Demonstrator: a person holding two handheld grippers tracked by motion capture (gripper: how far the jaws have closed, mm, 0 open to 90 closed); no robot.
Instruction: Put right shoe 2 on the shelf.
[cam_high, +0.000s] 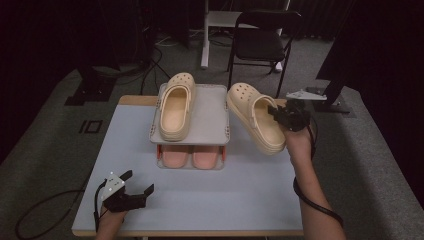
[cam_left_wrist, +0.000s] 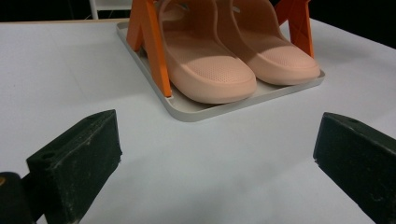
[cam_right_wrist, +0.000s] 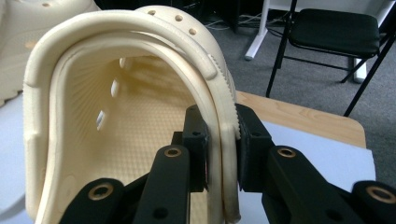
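A cream clog (cam_high: 255, 116) hangs tilted above the table to the right of the rack, and my right gripper (cam_high: 278, 114) is shut on its side wall. In the right gripper view the two pads (cam_right_wrist: 252, 140) pinch the cream clog's rim (cam_right_wrist: 140, 93). A second cream clog (cam_high: 176, 106) lies on the top shelf of the grey two-level rack (cam_high: 210, 125). A pair of pink slippers (cam_high: 191, 156) sits on the lower tray, also seen close as pink slippers (cam_left_wrist: 233, 60). My left gripper (cam_high: 139, 182) rests open near the table's front left corner, nothing between its jaws.
The white table (cam_high: 210, 190) has bare surface in front of the rack. Orange posts (cam_left_wrist: 152, 42) hold up the rack's top shelf. A black folding chair (cam_high: 262, 40) and a white stand leg (cam_high: 205, 35) are on the floor behind the table.
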